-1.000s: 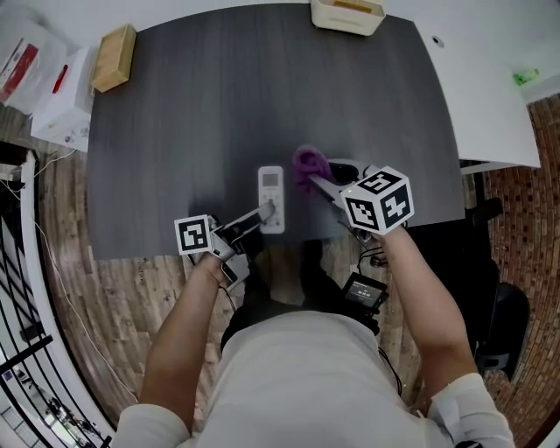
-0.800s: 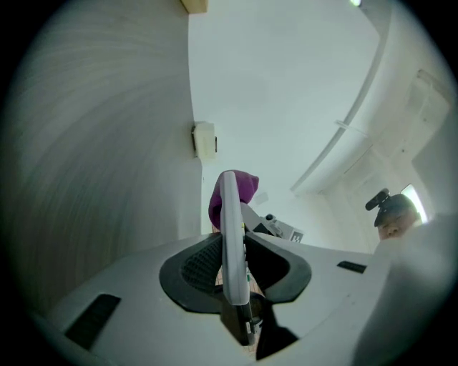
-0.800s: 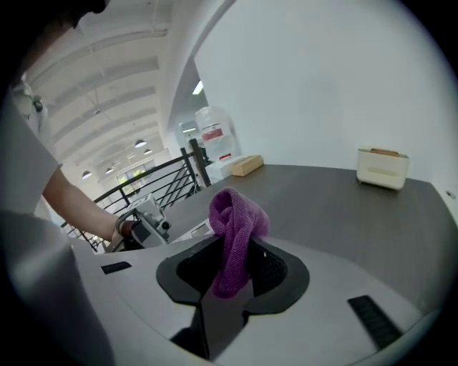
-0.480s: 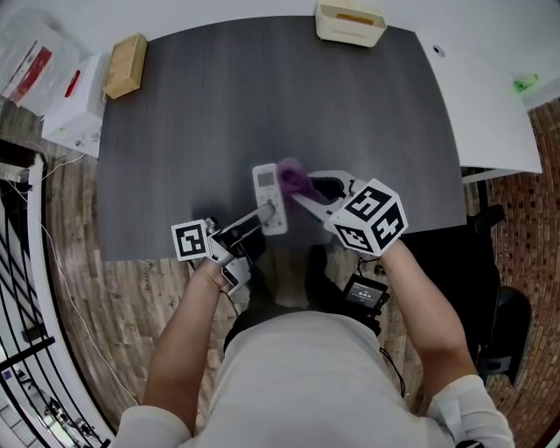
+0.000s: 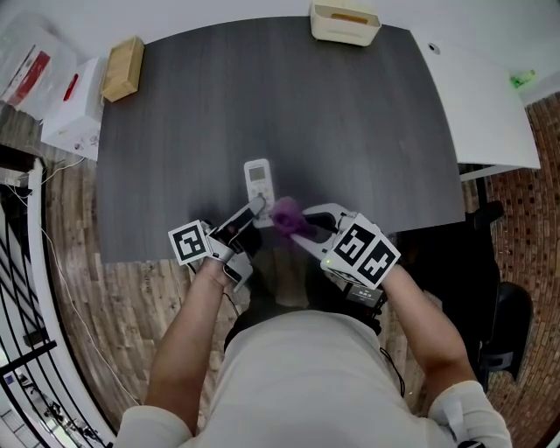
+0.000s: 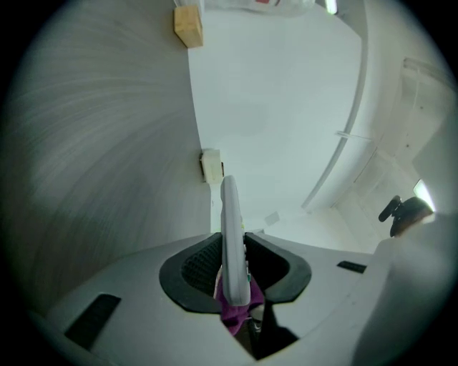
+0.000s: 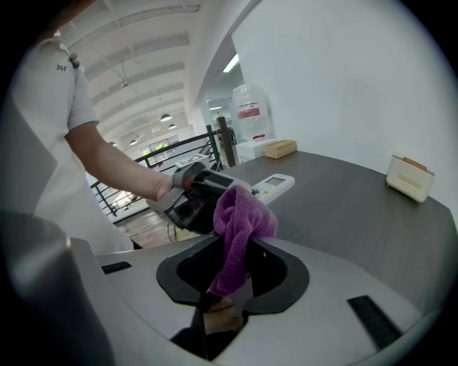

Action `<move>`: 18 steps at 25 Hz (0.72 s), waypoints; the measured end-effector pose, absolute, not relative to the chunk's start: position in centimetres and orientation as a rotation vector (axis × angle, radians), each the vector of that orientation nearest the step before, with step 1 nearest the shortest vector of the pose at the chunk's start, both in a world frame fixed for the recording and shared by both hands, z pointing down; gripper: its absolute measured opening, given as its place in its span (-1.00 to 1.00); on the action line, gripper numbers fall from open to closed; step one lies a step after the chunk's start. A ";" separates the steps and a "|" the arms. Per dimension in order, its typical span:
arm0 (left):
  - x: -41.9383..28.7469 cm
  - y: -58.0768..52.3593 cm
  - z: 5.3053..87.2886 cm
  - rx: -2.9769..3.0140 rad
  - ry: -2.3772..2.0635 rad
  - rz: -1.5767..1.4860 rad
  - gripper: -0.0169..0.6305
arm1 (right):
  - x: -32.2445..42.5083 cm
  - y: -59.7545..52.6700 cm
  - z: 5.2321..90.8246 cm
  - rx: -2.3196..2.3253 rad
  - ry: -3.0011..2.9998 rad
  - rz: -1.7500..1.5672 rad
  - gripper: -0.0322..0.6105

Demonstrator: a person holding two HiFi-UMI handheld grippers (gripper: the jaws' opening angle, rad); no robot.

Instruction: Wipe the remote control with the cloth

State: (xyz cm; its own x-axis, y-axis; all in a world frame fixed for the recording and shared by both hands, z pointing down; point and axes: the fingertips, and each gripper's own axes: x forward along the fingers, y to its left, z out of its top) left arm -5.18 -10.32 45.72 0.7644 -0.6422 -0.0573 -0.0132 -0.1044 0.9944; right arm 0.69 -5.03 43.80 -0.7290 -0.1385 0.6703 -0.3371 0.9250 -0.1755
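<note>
A white remote control (image 5: pixel 259 181) with a small screen lies near the front edge of the dark table (image 5: pixel 350 114). My left gripper (image 5: pixel 252 210) is shut on its near end; in the left gripper view the remote (image 6: pixel 232 239) stands edge-on between the pads. A purple cloth (image 5: pixel 285 215) is bunched in my right gripper (image 5: pixel 297 224), which is shut on it. In the right gripper view the cloth (image 7: pixel 240 229) hangs just in front of the remote (image 7: pixel 275 185) and the left gripper (image 7: pixel 197 191). The cloth sits by the remote's near right corner; I cannot tell whether it touches.
A cream box (image 5: pixel 345 21) stands at the table's far edge and a wooden block (image 5: pixel 122 68) at its far left corner. A white table (image 5: pixel 486 96) adjoins on the right. White packages (image 5: pixel 52 87) lie left of the table. Wooden floor lies below the front edge.
The right gripper has drawn the purple cloth back toward me, from beside the remote's far end to its near right corner. The left gripper keeps its hold on the remote.
</note>
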 end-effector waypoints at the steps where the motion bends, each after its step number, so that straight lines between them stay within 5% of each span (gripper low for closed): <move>1: -5.4 -10.3 45.8 1.603 -0.548 -0.575 -0.64 | 0.6 -4.1 44.0 0.290 -2.375 0.352 -0.57; 7: -5.6 -10.0 44.7 1.773 -0.626 -0.468 -0.64 | 0.7 0.2 43.5 0.047 -2.373 0.200 -0.57; 18: -4.8 -7.9 43.8 2.543 -1.062 0.557 -0.64 | 6.6 -12.5 41.7 0.570 -2.248 0.273 -0.57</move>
